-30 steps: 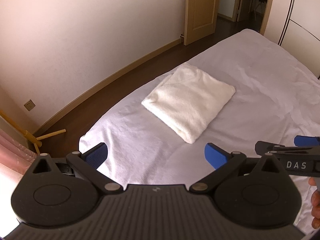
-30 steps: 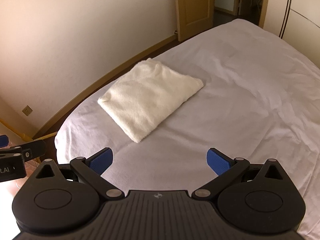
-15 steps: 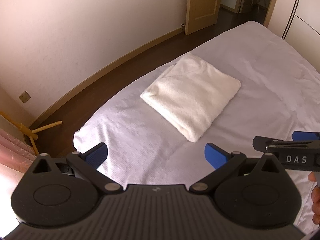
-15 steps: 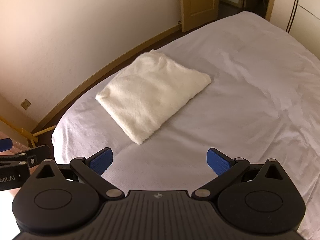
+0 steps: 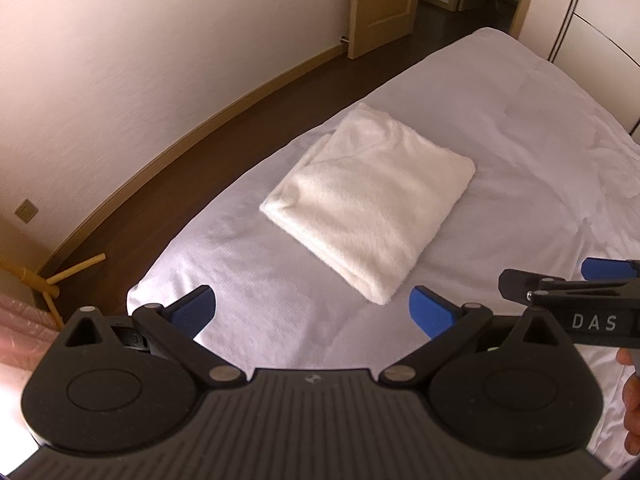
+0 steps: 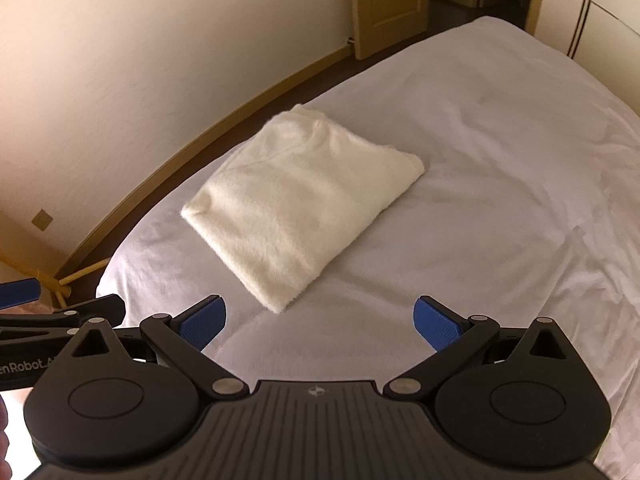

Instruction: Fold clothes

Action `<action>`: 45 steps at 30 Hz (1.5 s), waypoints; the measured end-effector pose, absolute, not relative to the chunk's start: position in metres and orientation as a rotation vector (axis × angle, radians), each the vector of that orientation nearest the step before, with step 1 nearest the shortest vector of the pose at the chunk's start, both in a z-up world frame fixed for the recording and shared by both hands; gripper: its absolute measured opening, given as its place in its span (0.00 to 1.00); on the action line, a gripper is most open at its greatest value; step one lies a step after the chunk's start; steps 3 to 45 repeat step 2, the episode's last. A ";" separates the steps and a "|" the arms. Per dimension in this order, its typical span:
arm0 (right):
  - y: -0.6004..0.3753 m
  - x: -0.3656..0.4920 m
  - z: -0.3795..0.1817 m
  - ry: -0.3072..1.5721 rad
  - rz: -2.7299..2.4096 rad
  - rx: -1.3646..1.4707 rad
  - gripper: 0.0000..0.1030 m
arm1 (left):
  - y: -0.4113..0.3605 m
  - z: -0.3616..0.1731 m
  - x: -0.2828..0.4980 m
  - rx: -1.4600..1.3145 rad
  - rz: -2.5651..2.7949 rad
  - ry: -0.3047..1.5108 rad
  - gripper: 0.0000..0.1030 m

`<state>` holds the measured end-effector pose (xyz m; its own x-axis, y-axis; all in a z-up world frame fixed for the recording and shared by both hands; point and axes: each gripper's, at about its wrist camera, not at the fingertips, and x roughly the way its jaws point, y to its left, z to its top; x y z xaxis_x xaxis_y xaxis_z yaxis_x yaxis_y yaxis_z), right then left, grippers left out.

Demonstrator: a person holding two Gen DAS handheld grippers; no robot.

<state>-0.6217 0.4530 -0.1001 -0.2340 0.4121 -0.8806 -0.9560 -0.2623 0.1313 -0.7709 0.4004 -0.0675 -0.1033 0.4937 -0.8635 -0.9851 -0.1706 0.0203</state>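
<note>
Cream fleece garment [image 5: 372,200] lies folded on the bed [image 5: 520,140]; left gripper [image 5: 312,312] and right gripper [image 6: 320,320], near it, gape wide, empty.

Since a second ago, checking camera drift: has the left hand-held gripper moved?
Yes. The left hand-held gripper has swung right: the wall socket and the wooden door both sit further left in its view, though the folded cream garment barely shifts.
</note>
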 end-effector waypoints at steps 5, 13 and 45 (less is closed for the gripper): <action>0.456 -0.623 -0.100 0.879 1.682 -0.910 1.00 | 0.406 -0.067 -0.775 -0.879 1.569 0.771 0.99; 0.456 -0.623 -0.100 0.879 1.682 -0.910 1.00 | 0.406 -0.067 -0.775 -0.879 1.569 0.771 0.99; 0.456 -0.623 -0.100 0.879 1.682 -0.910 1.00 | 0.406 -0.067 -0.775 -0.879 1.569 0.771 0.99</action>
